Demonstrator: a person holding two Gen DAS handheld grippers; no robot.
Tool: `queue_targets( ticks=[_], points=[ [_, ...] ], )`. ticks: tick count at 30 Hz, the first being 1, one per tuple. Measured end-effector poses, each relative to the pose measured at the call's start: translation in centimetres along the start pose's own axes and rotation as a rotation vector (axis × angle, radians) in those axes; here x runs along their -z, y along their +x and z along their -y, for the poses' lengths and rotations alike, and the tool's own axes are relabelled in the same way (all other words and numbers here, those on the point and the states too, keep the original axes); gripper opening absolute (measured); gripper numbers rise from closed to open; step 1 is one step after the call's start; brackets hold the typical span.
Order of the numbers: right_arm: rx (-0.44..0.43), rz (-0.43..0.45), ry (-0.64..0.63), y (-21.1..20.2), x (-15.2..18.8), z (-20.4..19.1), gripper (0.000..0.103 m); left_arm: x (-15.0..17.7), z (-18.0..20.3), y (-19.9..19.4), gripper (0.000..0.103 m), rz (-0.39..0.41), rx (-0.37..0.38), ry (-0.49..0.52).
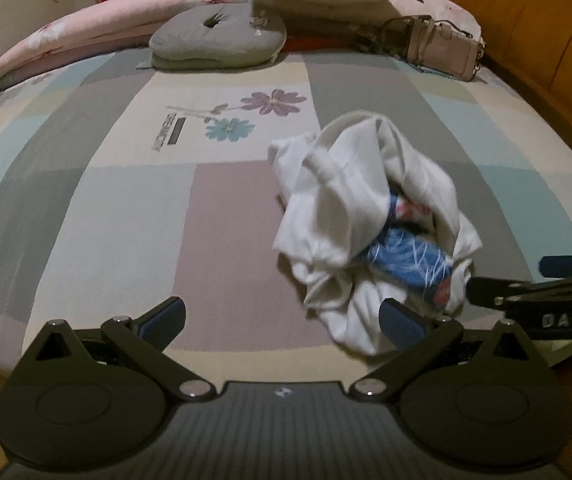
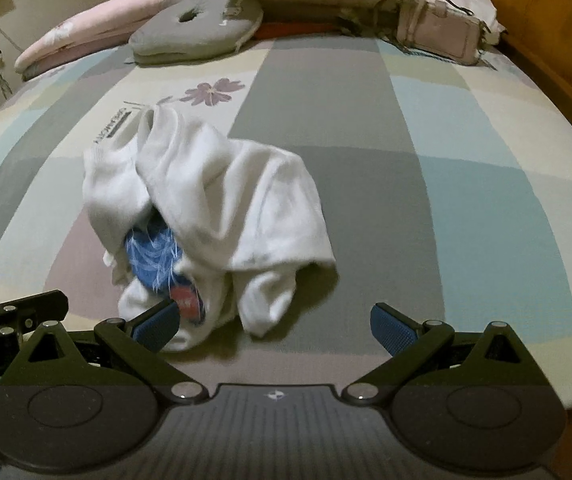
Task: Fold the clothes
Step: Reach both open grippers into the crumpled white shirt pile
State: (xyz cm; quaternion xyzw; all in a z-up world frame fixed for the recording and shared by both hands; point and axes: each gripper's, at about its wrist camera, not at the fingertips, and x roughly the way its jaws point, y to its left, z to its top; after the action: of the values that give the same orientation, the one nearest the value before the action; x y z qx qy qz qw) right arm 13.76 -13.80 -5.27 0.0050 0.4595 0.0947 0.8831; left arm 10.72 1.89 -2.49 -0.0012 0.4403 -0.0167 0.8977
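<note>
A crumpled white garment (image 1: 362,216) with a blue and red print lies in a heap on the patchwork bedspread (image 1: 126,216). My left gripper (image 1: 282,320) is open near the bed's front edge, its right finger close to the heap's near side. In the right wrist view the same white garment (image 2: 222,204) lies ahead and left, and my right gripper (image 2: 274,326) is open, its left finger at the heap's near edge. Nothing sits between either pair of fingers. Each gripper shows at the edge of the other's view.
A grey cushion (image 1: 218,38), pink floral pillows (image 1: 86,36) and a pale handbag (image 1: 442,50) lie at the far end of the bed. A wooden bed frame (image 1: 546,40) runs along the right side.
</note>
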Motion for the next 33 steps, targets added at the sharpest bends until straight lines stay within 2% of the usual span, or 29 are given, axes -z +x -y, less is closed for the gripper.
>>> queue_targets(
  ticks=[9,16,24,30,33],
  points=[
    [-0.06,0.042,-0.06,2.4,-2.3,-0.6,0.103,-2.6,0.2,1.2,0.102,0.004,-0.004,0.016],
    [-0.002,0.071,-0.085,4.0,-2.7,0.2,0.103,-3.3,0.9,3.3,0.102,-0.038,0.023,0.02],
    [0.053,0.092,-0.139,6.6,-1.9,1.4,0.103,-4.0,3.2,7.3,0.102,-0.045,0.03,0.121],
    [-0.017,0.101,-0.149,8.1,-1.2,2.4,0.103,-3.4,2.6,8.6,0.103,0.008,0.073,0.136],
    [-0.046,0.125,-0.166,8.5,-0.7,2.7,0.103,-2.6,2.1,8.9,0.103,0.054,0.12,0.177]
  ],
)
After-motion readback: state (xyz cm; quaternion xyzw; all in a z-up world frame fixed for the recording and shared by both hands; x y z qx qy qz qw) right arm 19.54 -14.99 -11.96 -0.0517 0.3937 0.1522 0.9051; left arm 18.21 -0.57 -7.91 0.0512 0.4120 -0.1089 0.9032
